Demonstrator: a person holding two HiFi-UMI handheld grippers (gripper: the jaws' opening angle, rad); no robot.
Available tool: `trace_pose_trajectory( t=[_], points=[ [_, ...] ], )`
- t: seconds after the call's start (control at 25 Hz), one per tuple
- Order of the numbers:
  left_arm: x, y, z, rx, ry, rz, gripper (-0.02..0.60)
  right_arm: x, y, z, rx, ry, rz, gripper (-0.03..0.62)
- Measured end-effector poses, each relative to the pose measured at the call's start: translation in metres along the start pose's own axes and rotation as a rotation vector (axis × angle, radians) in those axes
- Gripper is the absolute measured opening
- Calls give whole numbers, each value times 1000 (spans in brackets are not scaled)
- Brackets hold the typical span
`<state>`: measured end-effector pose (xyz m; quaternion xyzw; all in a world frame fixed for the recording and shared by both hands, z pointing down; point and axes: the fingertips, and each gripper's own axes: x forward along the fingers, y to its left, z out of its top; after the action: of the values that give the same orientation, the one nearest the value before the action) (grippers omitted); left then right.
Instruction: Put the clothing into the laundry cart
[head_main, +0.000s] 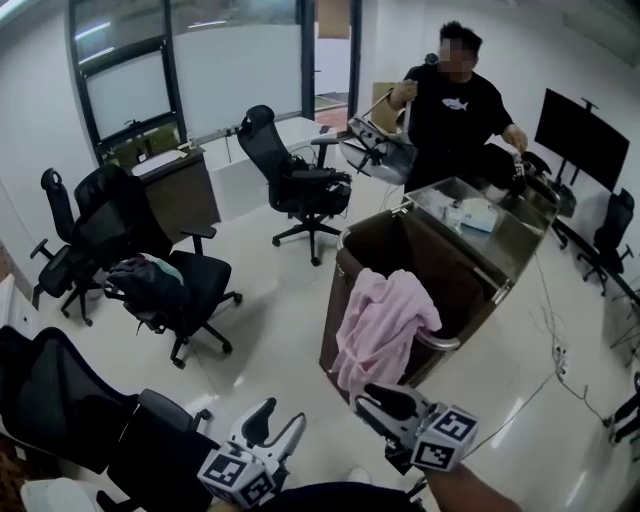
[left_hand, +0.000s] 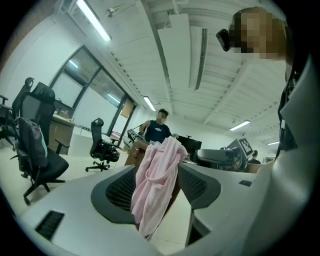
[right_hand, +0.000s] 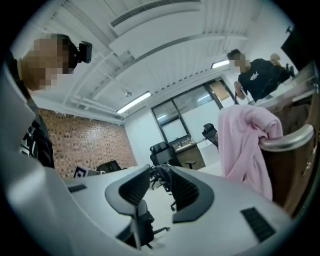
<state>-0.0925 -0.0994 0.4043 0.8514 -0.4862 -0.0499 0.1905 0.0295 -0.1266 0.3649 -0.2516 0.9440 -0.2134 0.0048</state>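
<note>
Left tongs (head_main: 278, 425) and right tongs (head_main: 372, 405) both stand partly spread and empty, short of the tall brown laundry cart with a metal rim (head_main: 450, 342). Draped over the cart's near rim, the pink cloth garment (head_main: 385, 325) hangs mostly outside; getting it fully in looks left to do.

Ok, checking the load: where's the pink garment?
Head view, centre: the pink garment hangs over the near rim of the brown laundry cart, just beyond the right gripper.
</note>
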Motion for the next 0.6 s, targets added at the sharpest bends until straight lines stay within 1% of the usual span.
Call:
trace_pose_trajectory(
  t=[0.08,0.2,0.32,0.44,0.48,0.6],
  points=[
    [-3,-1,10,31,1,-32,247,6,5,-4,-8,3,-20,137],
    [-5,-4,25,74,-19,-77,247,10,11,-7,-8,-11,-53,135],
    [-3,-11,26,77,-10,-122,247,7,14,-5,-14,-25,-86,118],
    [-2,-20,24,86,7,-163,247,3,15,-3,-10,-36,-106,37],
    [-1,-22,24,88,4,-176,247,2,15,-2,-6,-38,-106,23],
    [1,-26,25,73,7,-187,247,1,16,-5,-2,-23,-97,21]
  ],
)
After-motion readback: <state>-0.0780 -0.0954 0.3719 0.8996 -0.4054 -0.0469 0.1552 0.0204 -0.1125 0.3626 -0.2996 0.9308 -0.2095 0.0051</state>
